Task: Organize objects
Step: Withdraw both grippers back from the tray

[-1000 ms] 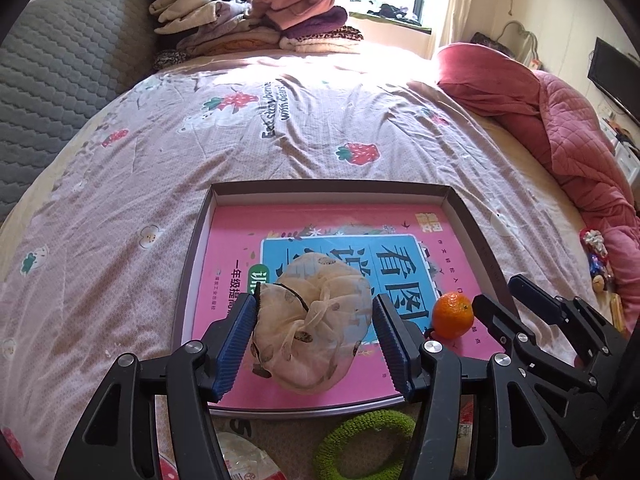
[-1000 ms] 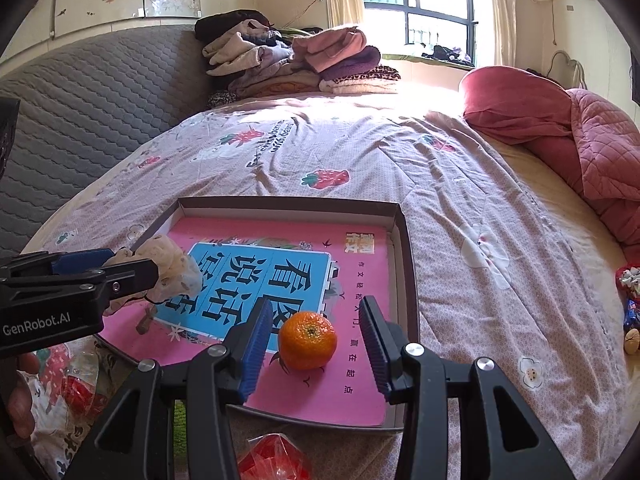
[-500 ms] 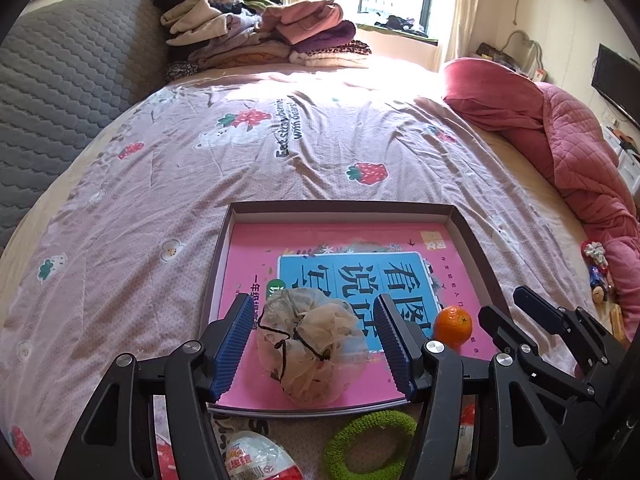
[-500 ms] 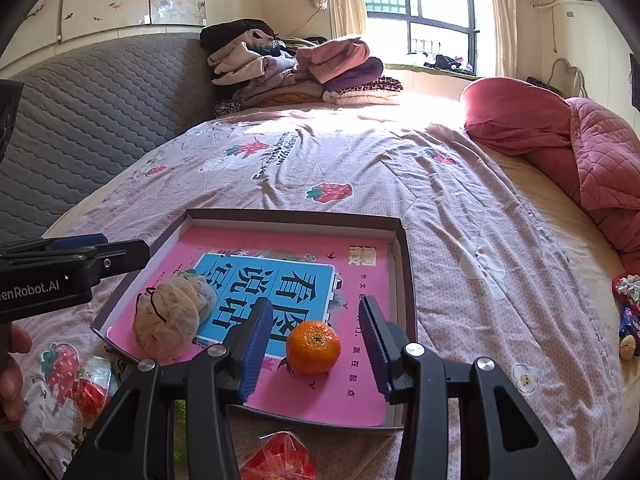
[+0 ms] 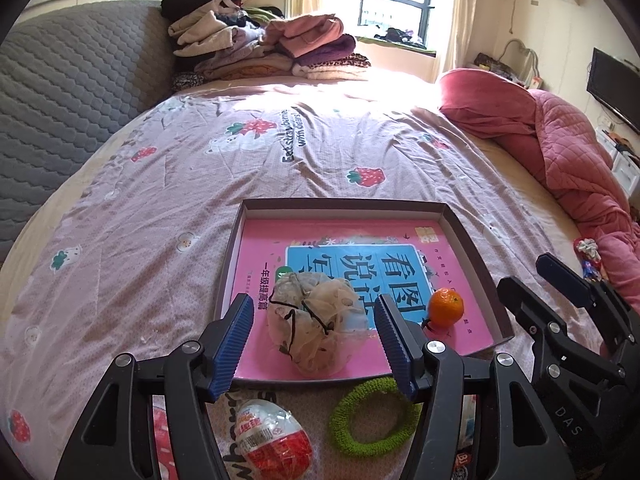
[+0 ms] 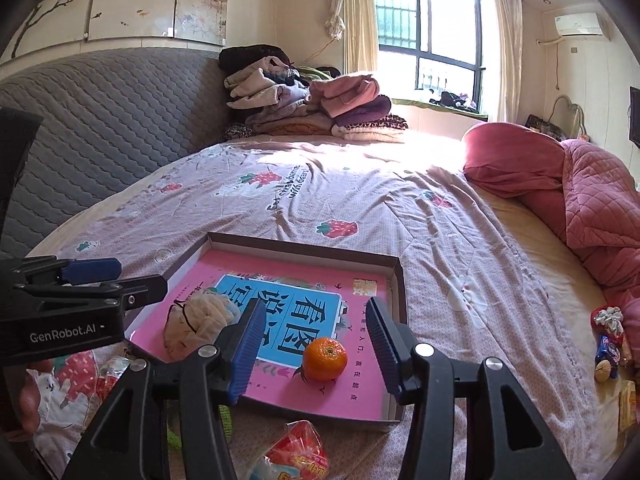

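Observation:
A shallow brown box (image 5: 476, 256) with a pink book in it lies on the bed. A beige mesh pouch (image 5: 316, 320) sits at the box's near left and an orange (image 5: 446, 307) at its near right. My left gripper (image 5: 316, 344) is open and empty, its fingers either side of the pouch but above and nearer than it. My right gripper (image 6: 312, 344) is open and empty, pulled back from the orange (image 6: 325, 359). The pouch also shows in the right wrist view (image 6: 196, 326).
A green fabric ring (image 5: 374, 416) and a red-and-white wrapped egg (image 5: 272, 440) lie on the bedspread in front of the box. A red snack packet (image 6: 300, 450) lies by the box's near edge. Folded clothes (image 5: 260, 52) and a pink quilt (image 5: 560, 148) lie further back.
My left gripper let go of the pouch in the box and both grippers drew back and up. The orange stays in the box.

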Action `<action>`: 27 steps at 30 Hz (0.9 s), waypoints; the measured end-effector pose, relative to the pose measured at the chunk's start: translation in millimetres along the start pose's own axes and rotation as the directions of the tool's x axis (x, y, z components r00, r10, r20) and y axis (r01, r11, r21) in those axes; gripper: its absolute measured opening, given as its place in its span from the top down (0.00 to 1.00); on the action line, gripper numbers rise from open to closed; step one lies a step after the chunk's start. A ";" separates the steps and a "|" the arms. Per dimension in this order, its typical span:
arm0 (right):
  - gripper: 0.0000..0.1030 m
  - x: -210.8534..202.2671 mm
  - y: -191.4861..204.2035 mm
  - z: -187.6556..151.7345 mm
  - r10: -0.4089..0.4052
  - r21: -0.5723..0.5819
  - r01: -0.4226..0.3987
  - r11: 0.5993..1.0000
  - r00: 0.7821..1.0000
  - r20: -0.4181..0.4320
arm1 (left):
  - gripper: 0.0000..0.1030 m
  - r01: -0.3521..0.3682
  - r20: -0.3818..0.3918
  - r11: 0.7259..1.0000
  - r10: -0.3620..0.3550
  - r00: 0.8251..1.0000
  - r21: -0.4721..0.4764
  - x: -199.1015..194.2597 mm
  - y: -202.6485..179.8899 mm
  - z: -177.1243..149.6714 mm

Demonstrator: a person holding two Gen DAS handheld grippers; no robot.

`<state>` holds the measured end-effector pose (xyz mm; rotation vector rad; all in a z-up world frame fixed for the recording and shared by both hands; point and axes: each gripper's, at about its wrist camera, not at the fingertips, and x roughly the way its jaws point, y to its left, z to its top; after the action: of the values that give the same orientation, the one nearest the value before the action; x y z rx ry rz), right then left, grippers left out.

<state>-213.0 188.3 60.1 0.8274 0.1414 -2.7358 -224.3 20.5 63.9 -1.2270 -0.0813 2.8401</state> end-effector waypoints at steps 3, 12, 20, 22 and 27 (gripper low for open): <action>0.49 -10.0 4.9 -0.3 0.004 -0.009 -0.004 1.000 1.000 0.016 | 0.38 0.004 0.012 1.000 -0.004 1.000 -0.007 -10.3 1.4 -9.6; 0.48 -37.9 13.7 -6.6 0.019 -0.004 -0.019 1.000 0.999 0.041 | 0.38 0.022 0.026 1.000 -0.021 0.999 -0.007 -33.3 2.0 -37.7; 0.48 -60.8 15.9 -21.3 0.017 0.011 -0.017 1.000 0.998 0.060 | 0.38 0.020 0.041 1.000 -0.020 0.999 -0.007 -53.6 8.2 -64.1; 0.48 -65.5 16.2 -25.8 0.008 0.011 -0.009 1.000 0.998 0.059 | 0.38 0.019 0.041 1.000 -0.018 0.999 -0.005 -58.1 8.9 -71.7; 0.48 -72.0 16.9 -33.7 0.006 0.020 -0.007 1.000 0.999 0.051 | 0.38 0.019 0.034 1.000 -0.019 0.999 -0.001 -66.1 14.8 -85.8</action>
<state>-132.9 195.0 71.9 0.7608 0.1013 -2.7538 -116.8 4.1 52.2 -1.1720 -0.0955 2.8450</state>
